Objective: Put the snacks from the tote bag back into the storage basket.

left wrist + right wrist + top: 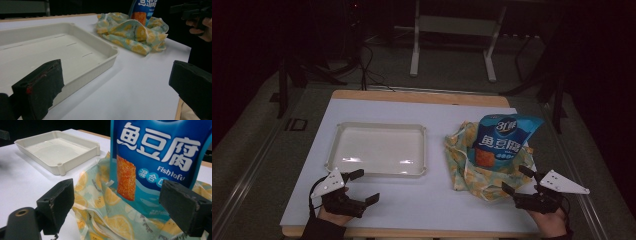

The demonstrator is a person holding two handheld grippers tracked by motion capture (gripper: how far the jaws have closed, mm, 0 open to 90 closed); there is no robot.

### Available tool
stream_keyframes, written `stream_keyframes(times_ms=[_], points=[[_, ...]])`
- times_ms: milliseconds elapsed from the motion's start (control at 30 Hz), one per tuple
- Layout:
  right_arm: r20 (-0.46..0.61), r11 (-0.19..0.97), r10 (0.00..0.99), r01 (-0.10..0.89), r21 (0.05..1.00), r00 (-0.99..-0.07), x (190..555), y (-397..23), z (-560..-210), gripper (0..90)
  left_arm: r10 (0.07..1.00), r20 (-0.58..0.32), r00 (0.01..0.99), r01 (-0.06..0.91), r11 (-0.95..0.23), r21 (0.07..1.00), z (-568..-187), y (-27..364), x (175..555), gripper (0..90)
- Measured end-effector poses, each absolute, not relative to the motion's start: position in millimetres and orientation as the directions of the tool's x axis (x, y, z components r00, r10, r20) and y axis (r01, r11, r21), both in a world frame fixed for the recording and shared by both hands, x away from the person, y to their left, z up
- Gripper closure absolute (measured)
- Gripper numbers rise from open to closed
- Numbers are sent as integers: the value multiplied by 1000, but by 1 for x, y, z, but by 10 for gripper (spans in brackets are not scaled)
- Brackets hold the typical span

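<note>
A: Starting at your right gripper: its jaws stand wide apart with nothing between them, just short of the near edge of the lemon-print bag. The blue snack packet stands upright in that bag, its lower half sunk in the cloth.

B: And your left gripper?

A: Also spread apart and empty, hovering over the white table just in front of the near rim of the cream tray, which holds nothing.

B: So which step is this?

A: The approach, I judge; nothing is grasped yet. In the right gripper view the packet rises between your jaws, the bag crumpled under it.

B: Next move?

A: Probably close on the packet above the cloth, lift it straight up, and pin the bag with your left gripper so it doesn't follow.
</note>
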State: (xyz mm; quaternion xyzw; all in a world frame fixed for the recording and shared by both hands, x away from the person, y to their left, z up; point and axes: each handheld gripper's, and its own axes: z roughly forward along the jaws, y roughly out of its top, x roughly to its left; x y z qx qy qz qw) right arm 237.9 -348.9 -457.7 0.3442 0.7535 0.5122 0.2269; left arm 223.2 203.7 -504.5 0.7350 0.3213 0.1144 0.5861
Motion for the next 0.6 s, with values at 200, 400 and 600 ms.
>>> stream_keyframes(times_ms=[200,400,600], points=[[5,261,722,279,924,-692,242,-350,-455,129,578,-203,790,345,-146,927,-498,189,231,1],[7,256,716,272,928,-698,247,-358,-451,140,548,-197,813,339,-171,925,-489,174,241,15],[12,252,727,283,926,-687,254,-366,-450,140,516,-186,836,329,-201,922,-486,156,252,15]])
